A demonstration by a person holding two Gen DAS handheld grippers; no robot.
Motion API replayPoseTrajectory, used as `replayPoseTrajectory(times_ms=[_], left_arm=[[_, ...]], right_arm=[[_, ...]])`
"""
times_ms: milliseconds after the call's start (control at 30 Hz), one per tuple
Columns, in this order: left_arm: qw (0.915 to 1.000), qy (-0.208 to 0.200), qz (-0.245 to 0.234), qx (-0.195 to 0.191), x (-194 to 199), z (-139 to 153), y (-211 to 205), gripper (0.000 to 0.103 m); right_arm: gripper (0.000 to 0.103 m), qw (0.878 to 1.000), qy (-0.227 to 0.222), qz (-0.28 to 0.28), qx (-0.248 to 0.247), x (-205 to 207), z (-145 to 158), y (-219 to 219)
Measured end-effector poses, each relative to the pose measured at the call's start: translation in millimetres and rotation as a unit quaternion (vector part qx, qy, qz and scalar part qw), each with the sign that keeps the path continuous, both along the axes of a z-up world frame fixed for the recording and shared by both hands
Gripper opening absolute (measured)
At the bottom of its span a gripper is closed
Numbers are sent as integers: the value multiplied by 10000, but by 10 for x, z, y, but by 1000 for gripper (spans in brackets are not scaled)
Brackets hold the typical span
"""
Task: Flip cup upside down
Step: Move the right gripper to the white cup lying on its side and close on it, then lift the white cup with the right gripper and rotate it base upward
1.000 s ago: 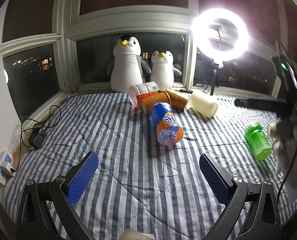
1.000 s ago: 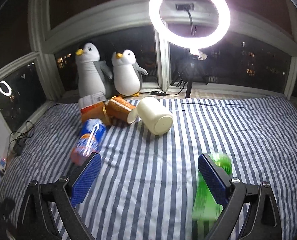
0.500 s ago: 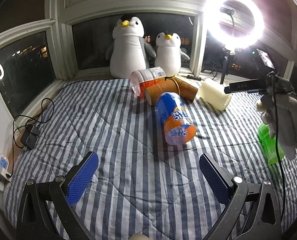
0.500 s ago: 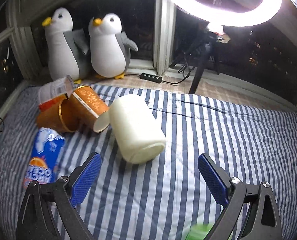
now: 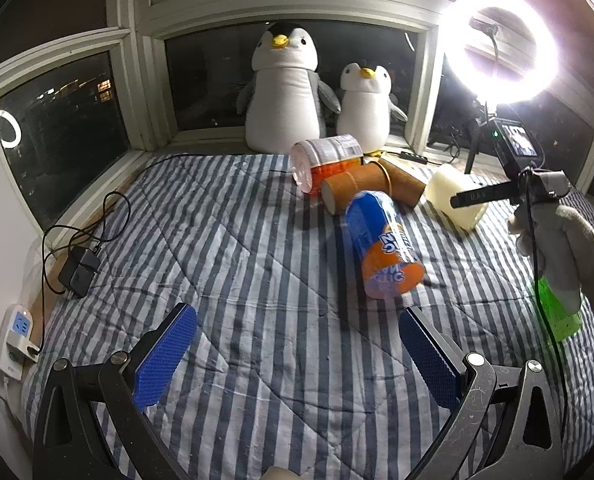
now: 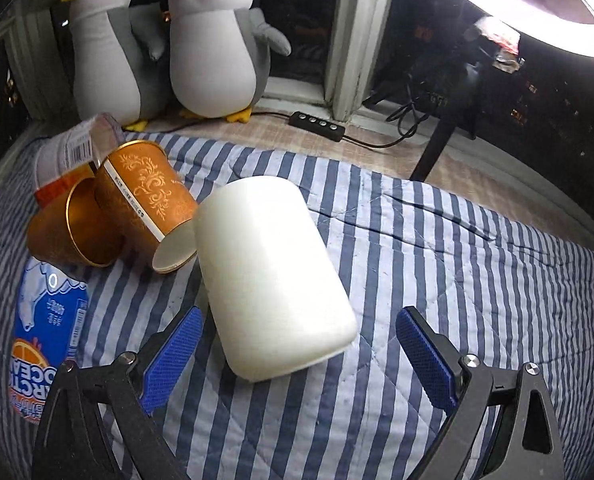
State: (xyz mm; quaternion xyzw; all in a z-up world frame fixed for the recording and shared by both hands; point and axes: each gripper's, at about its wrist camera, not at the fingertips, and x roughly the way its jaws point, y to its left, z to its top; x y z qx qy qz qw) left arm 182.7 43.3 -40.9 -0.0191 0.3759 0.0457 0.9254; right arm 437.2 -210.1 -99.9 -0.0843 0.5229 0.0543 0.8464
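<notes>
A cream white cup (image 6: 273, 272) lies on its side on the striped bedspread (image 6: 437, 280), its closed base toward me. My right gripper (image 6: 299, 346) is open and empty, its blue pads either side of the cup's near end, not touching. The cup also shows in the left wrist view (image 5: 455, 196), partly behind the right gripper held in a gloved hand (image 5: 557, 240). My left gripper (image 5: 295, 354) is open and empty, low over the bedspread (image 5: 237, 260), well short of the cups.
Two orange paper cups (image 6: 145, 196) (image 6: 73, 228), a blue and orange cup (image 5: 383, 248) and a clear labelled cup (image 5: 327, 160) lie left of the white cup. A green cup (image 5: 557, 312) lies right. Two penguin toys (image 5: 285, 88), a ring light (image 5: 501, 46), charger cables (image 5: 77, 264).
My right gripper has moved forward and down from the green cup to the white cup, which now lies between its pads. My left gripper has shifted slightly closer to the cups.
</notes>
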Motion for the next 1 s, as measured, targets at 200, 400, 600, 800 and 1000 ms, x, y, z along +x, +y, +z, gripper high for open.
replayPoseTrajectory(times_ms=[200, 400, 600, 800, 1000], left_arm=[[10000, 67, 30, -52, 21, -85, 49, 102], [10000, -29, 10, -77, -19, -138, 67, 102], [9997, -183, -46, -143, -165, -163, 90, 102], [9990, -363, -84, -252, -455, -172, 117, 102], [9983, -513, -175, -221, -802, -142, 104, 102]], right_arm=[[88, 9999, 85, 45, -64, 68, -96, 23], [77, 9999, 106, 34, 47, 24, -102, 66], [77, 9976, 203, -408, 529, -242, -25, 2], [77, 9911, 143, -814, 1040, -802, 155, 36], [76, 9888, 201, -938, 1144, -1398, 132, 170]])
